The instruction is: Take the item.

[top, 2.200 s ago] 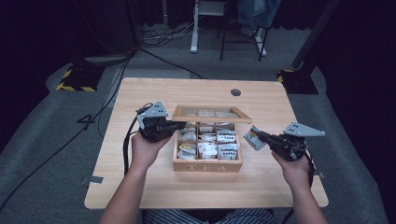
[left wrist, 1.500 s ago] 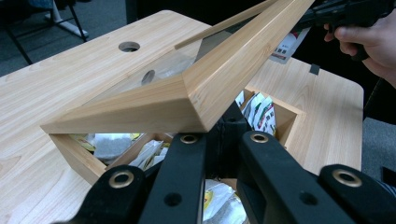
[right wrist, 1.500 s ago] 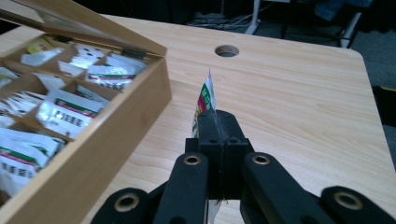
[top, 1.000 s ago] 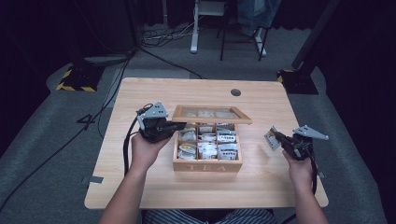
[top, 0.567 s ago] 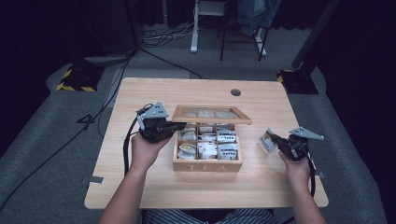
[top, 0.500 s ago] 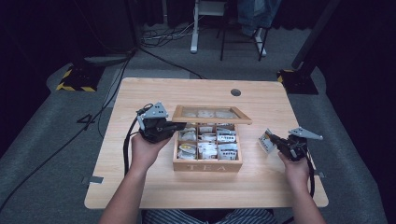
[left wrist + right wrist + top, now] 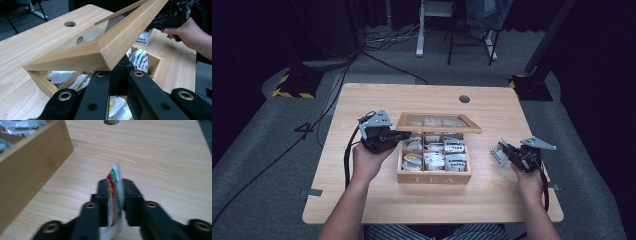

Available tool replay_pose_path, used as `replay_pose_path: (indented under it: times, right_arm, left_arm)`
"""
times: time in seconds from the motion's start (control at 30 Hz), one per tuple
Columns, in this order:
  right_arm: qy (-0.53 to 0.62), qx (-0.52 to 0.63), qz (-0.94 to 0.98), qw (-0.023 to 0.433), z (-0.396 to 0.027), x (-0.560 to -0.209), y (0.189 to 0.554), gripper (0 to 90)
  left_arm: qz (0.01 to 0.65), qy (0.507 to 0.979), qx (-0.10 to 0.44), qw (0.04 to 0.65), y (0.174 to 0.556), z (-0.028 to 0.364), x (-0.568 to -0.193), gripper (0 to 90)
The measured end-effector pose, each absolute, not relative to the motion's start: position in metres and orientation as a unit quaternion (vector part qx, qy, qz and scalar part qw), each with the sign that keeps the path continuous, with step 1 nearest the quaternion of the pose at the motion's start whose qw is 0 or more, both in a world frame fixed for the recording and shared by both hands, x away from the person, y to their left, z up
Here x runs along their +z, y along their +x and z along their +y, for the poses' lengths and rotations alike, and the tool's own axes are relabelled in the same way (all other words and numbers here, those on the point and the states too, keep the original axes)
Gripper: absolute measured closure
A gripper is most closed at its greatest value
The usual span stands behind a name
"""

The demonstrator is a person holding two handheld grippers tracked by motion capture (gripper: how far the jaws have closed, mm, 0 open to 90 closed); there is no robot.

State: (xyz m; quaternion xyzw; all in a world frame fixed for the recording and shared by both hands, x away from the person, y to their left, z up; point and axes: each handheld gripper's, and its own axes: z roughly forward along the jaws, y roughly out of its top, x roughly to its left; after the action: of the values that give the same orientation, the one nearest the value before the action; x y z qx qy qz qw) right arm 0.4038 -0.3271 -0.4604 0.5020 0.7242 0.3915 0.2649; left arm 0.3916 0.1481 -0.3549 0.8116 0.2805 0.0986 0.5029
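At frame right, your right claw point(image 7: 506, 151) has just been opening, tea packet point(image 7: 115, 195) loose between its jaws; left claw point(image 7: 404, 135) clamps the box lid point(image 7: 438, 121).

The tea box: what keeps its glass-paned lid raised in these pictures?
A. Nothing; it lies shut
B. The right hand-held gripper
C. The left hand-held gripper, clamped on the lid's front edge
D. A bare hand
C: the left hand-held gripper is clamped on the corner of the lid, tilted up over the tea box.
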Motion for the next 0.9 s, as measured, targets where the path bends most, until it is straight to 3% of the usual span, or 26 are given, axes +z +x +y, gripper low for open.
replay_pose_path:
  times: [0.1,0.33,0.5,0.9]
  right_arm:
    - [0.499,0.382,0.726,0.280,-0.328,-0.461,0.404,60.6]
    - [0.507,0.383,0.718,0.285,-0.335,-0.458,0.404,50.2]
    - [0.508,0.388,0.708,0.298,-0.339,-0.454,0.403,48.1]
    - [0.484,0.420,0.714,0.280,-0.337,-0.439,0.392,50.2]
  left_arm:
    - [0.280,0.812,0.098,0.503,0.392,0.148,-0.355,89.9]
    - [0.279,0.813,0.097,0.502,0.392,0.148,-0.355,89.9]
    - [0.279,0.813,0.096,0.501,0.391,0.149,-0.356,89.9]
    - [0.277,0.816,0.095,0.499,0.391,0.149,-0.355,89.9]
